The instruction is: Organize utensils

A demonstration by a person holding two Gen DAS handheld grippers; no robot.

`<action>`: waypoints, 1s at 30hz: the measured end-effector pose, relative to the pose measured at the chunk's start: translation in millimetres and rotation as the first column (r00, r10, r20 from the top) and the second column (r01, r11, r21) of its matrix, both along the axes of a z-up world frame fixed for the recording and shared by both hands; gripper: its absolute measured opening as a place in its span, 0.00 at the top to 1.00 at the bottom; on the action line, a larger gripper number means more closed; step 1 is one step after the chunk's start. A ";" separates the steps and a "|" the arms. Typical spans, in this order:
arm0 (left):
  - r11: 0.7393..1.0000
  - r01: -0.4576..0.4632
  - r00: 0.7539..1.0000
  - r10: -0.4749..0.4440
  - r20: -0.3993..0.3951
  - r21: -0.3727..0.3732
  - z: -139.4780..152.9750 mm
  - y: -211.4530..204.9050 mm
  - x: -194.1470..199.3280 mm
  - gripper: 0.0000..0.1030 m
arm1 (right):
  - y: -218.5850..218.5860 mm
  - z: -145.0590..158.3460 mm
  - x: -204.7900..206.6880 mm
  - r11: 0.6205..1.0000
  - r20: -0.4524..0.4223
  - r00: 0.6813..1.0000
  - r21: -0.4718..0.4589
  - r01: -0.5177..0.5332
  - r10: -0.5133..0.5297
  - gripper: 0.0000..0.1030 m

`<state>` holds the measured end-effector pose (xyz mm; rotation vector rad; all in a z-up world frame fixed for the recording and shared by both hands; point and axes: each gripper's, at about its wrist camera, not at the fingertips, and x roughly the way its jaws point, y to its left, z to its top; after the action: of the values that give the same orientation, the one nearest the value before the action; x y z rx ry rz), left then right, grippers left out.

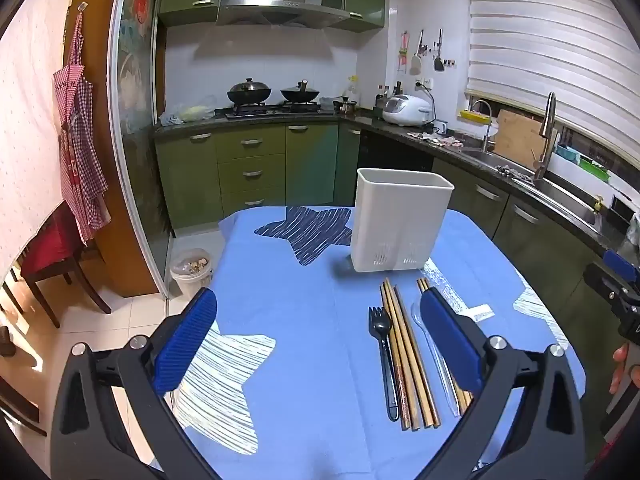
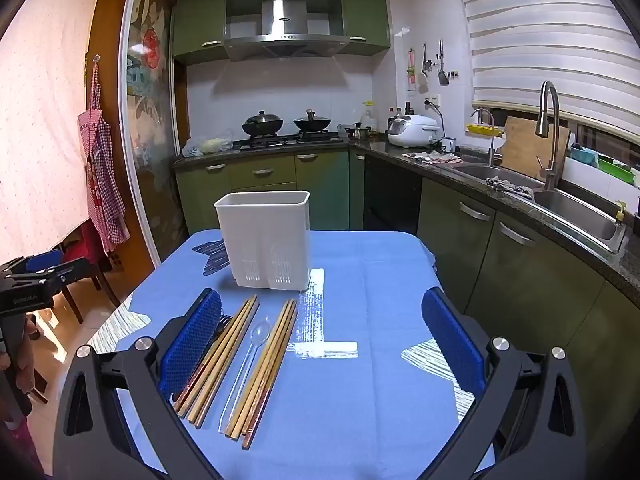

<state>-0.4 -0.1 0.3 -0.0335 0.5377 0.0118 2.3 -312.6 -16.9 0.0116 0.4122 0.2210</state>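
A white utensil holder (image 1: 400, 220) (image 2: 266, 238) stands upright on the blue tablecloth (image 1: 304, 320) (image 2: 360, 400). In front of it lie a black fork (image 1: 382, 352), one bunch of wooden chopsticks (image 1: 404, 356) (image 2: 218, 360), a clear plastic spoon (image 1: 432, 356) (image 2: 250, 360) and a second bunch of chopsticks (image 2: 268, 368). My left gripper (image 1: 320, 312) is open above the cloth, left of the utensils. My right gripper (image 2: 322, 312) is open, its left pad (image 2: 192, 344) over the fork. Both are empty.
The table's far edge meets green kitchen cabinets (image 1: 248, 168). A counter with sink (image 2: 560, 208) runs along the right. A bin (image 1: 192, 270) and wooden chair (image 1: 52, 256) stand on the floor at left. The other gripper shows at each view's edge (image 1: 616, 292) (image 2: 36, 280).
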 end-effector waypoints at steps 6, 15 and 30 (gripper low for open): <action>1.000 0.014 1.000 -0.014 0.000 -0.005 1.0 -1.8 -1.2 0.06 | -0.1 0.0 -0.3 1.000 -0.002 1.000 0.002 0.000 0.000 0.04; 1.000 0.008 1.000 -0.009 -0.010 -0.015 2.9 5.7 -1.4 0.06 | -1.0 2.2 0.4 1.000 0.001 1.000 0.000 0.000 0.000 0.04; 1.000 0.015 1.000 -0.015 -0.016 -0.012 -8.1 -3.0 0.5 0.06 | 2.7 2.1 1.0 1.000 -0.001 1.000 0.000 0.000 0.000 0.04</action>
<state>0.1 -3.1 -7.8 -0.0409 0.5537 -0.0054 3.3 -309.8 -14.9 0.0118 0.4132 0.2211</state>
